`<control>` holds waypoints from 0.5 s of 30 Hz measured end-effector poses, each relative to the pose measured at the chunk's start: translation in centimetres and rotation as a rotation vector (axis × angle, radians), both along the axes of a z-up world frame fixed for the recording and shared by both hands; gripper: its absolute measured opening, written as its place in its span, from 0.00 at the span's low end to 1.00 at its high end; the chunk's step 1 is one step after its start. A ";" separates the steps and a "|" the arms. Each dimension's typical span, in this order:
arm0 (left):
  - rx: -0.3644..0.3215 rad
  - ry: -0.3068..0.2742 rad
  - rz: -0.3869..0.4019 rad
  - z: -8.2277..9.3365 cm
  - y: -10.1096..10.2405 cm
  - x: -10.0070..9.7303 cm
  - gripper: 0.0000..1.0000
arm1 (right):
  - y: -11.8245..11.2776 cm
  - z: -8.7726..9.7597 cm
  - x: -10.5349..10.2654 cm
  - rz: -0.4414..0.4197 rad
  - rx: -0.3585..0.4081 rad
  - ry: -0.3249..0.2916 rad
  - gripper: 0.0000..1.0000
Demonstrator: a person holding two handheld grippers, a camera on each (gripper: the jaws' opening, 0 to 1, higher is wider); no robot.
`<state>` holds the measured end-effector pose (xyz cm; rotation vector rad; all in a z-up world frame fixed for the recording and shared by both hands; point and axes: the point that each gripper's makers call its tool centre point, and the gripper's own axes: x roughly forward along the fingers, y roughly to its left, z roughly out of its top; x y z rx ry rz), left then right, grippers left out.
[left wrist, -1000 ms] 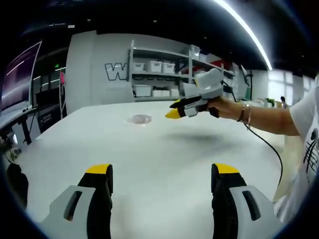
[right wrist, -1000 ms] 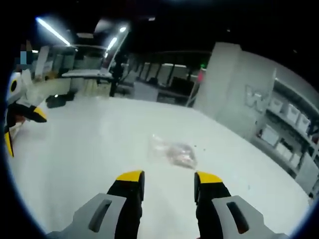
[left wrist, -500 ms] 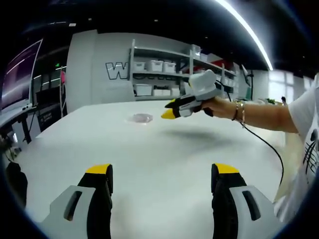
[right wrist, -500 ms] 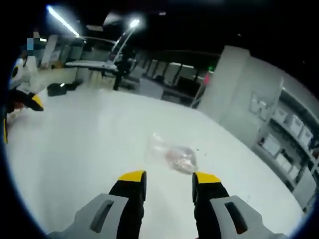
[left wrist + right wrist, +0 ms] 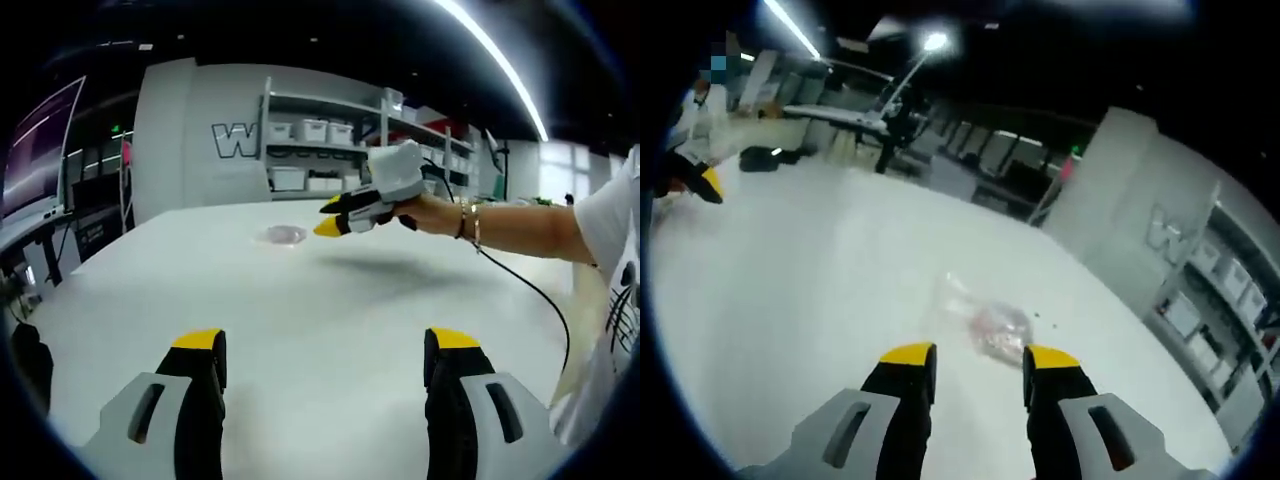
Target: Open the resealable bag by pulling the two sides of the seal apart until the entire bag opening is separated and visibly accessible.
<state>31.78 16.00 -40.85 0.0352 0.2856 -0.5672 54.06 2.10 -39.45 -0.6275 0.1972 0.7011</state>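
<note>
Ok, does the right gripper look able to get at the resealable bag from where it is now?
Probably yes. The right gripper is open and aimed at the resealable bag, which lies flat on the white table just beyond its tips, with nothing between them.

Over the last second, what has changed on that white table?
The right gripper has moved closer to the clear bag, jaws open, touching nothing. The bag lies where it was on the table, still sealed; the left gripper stays open and far back.
</note>
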 end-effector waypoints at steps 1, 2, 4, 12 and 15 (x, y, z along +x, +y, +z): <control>0.000 0.001 -0.002 0.0 -0.1 0.0 0.80 | 0.0 0.0 0.1 0.001 -0.005 -0.003 0.32; 0.000 0.001 -0.003 0.0 -0.2 0.0 0.80 | -0.1 -0.1 0.3 0.002 -0.010 -0.004 0.32; 0.000 0.002 -0.004 -0.1 -0.2 0.0 0.80 | -0.2 -0.4 0.6 0.007 -0.031 -0.011 0.32; 0.003 0.009 -0.001 -0.4 -0.3 0.2 0.80 | -0.1 -1.2 1.5 0.035 -0.059 -0.009 0.28; 0.006 0.012 -0.006 -0.5 -0.5 0.1 0.80 | 0.3 -1.4 1.9 0.049 -0.078 -0.016 0.28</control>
